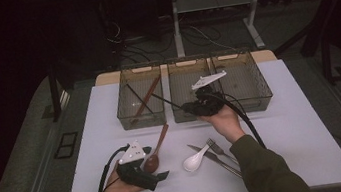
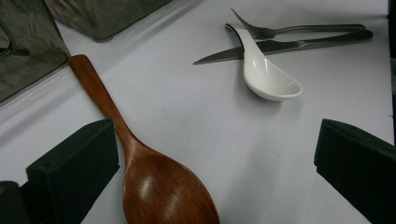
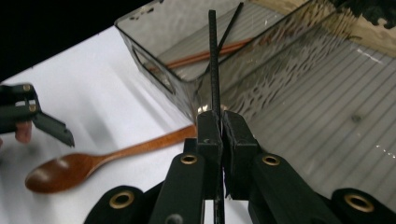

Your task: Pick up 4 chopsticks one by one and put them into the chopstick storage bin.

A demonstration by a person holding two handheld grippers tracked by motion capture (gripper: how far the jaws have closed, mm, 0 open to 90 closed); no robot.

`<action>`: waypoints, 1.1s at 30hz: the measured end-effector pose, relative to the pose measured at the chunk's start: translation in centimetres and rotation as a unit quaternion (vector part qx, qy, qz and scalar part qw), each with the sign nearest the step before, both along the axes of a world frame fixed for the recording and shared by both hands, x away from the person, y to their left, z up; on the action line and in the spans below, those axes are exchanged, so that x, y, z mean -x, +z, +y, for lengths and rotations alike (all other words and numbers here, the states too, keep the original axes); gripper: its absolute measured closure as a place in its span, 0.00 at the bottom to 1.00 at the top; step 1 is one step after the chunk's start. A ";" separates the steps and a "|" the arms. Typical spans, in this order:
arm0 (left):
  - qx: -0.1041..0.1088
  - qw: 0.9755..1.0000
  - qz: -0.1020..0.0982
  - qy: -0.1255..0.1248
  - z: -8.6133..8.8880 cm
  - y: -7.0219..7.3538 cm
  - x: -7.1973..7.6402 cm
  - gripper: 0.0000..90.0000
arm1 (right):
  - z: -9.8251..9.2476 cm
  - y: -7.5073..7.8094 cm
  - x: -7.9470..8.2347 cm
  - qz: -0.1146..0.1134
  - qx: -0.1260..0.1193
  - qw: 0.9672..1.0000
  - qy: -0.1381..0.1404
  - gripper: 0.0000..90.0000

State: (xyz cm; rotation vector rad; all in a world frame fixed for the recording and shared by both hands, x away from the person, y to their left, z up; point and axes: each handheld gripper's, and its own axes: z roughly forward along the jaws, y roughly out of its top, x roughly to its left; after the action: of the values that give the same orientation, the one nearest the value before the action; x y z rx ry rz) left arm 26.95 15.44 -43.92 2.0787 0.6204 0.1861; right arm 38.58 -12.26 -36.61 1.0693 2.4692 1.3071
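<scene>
a white worktop (image 1: 283, 125) carries three clear bins (image 1: 241, 81), a wooden spoon (image 2: 154, 182), white spoon (image 2: 268, 77), fork (image 2: 299, 30) and knife (image 2: 280, 46).

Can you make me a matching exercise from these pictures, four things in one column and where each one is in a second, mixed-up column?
Things:
1. wooden spoon
2. white spoon
3. black chopstick
4. brown chopstick

Places:
A. gripped by the right gripper
B. inside the left bin
C. on the table, bowl between the open left gripper fingers
D. on the table, handle lying across the knife

Pairs: 1-C, 2-D, 3-A, 4-B
</scene>
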 end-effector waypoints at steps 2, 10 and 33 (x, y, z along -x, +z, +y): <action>0.000 1.000 0.000 -0.001 0.0 0.0 0.0 0.00 | 0.4 0.1 -0.4 -0.001 0.004 1.000 -0.003 0.96; 0.000 1.000 -0.004 -0.005 -0.1 0.0 0.0 0.00 | 2.1 0.2 -2.0 0.003 0.015 1.000 -0.012 0.96; 0.000 1.000 -0.004 -0.009 0.0 0.1 -0.1 0.00 | 9.5 -0.2 -7.0 0.016 0.057 0.998 -0.029 0.96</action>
State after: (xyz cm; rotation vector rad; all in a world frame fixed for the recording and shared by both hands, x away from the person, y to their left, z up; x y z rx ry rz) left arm 27.01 15.44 -43.84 2.0810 0.5968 0.1852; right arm 45.54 -2.74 -36.82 1.1349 2.4816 1.1262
